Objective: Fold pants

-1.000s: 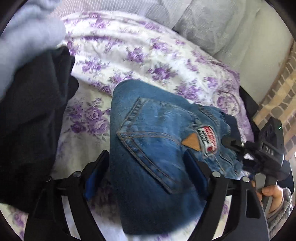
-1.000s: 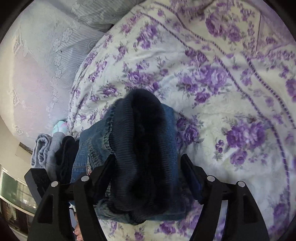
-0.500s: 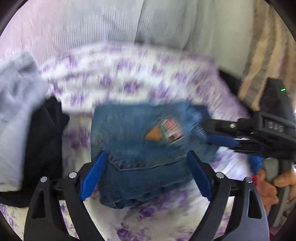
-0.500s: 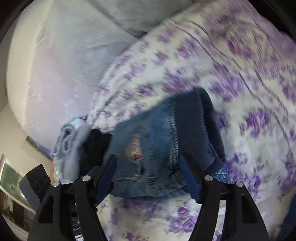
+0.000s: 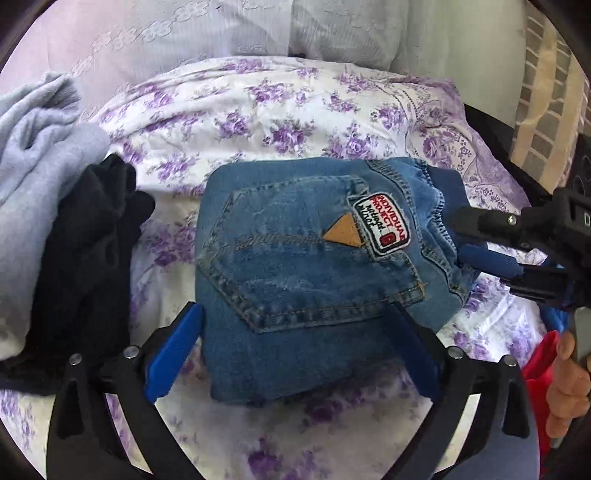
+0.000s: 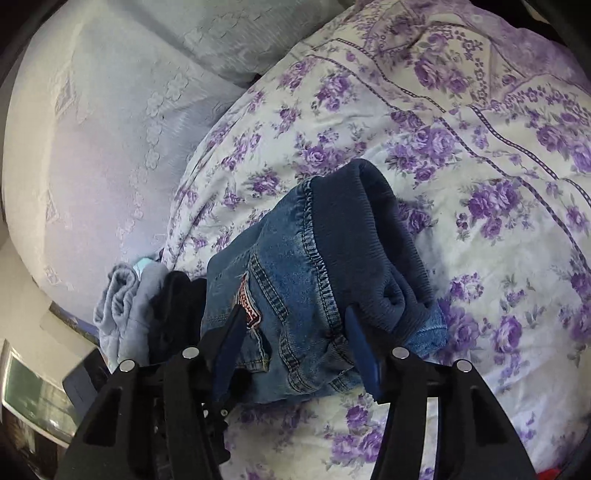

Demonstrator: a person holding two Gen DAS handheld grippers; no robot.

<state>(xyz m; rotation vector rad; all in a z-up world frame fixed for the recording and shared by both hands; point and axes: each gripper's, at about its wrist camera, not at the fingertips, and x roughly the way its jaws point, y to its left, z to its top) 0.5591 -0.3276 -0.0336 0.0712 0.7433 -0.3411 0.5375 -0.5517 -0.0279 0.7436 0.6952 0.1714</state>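
The folded blue jeans (image 5: 295,266) lie on the floral bedspread (image 5: 258,103), back pocket and patch facing up. My left gripper (image 5: 295,332) straddles their near end. Its jaws are opening, and the blue pads (image 5: 173,347) stand at the denim's sides without squeezing it. My right gripper (image 5: 469,240) comes in from the right and its jaws are closing on the navy ribbed waistband (image 5: 447,195). In the right wrist view, the jeans (image 6: 295,266) bunch between the right gripper (image 6: 295,343) pads, which press on the waistband end (image 6: 369,229).
A black garment (image 5: 85,258) and a grey garment (image 5: 33,166) are piled just left of the jeans. Pale pillows (image 5: 221,33) line the head of the bed. A person's hand (image 5: 565,384) holds the right gripper, with a brick wall (image 5: 546,92) behind.
The jeans have come down flat beside the black garment. My left jaws have spread wider off the denim. The right jaws have narrowed on the waistband end.
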